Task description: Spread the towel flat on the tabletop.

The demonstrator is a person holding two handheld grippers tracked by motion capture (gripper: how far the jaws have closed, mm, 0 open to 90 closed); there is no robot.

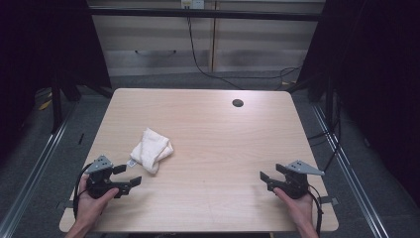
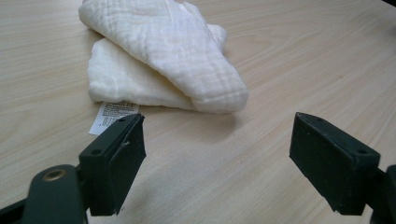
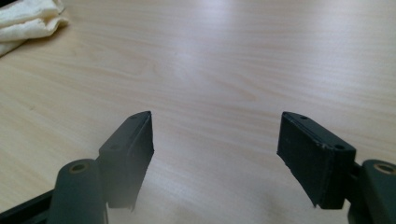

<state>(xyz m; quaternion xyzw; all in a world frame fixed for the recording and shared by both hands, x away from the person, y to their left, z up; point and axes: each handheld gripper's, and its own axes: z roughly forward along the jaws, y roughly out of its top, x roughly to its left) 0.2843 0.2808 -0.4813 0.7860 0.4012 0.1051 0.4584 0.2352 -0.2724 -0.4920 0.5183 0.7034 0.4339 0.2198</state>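
The folded white cloth point(image 1: 151, 148) lies just ahead of the left gripper point(image 1: 128, 176), whose jaws stand wide and empty. Likely light, soft and limp; grip the thick folded edge point(image 2: 219, 100) nearest the jaws. Right gripper point(image 1: 270, 173), well apart, also gapes empty.

On the surface point(image 1: 208, 148), the folded cloth point(image 1: 151, 148) lies left of centre, toward nine o'clock. The left tongs point(image 1: 128, 176) sit at about seven o'clock, just beside the cloth's near edge, where a label point(image 2: 112, 115) sticks out toward them. The right tongs point(image 1: 271, 175) sit at about four o'clock, well apart from the cloth. A round hole point(image 1: 237, 103) lies near the far edge, at one o'clock.
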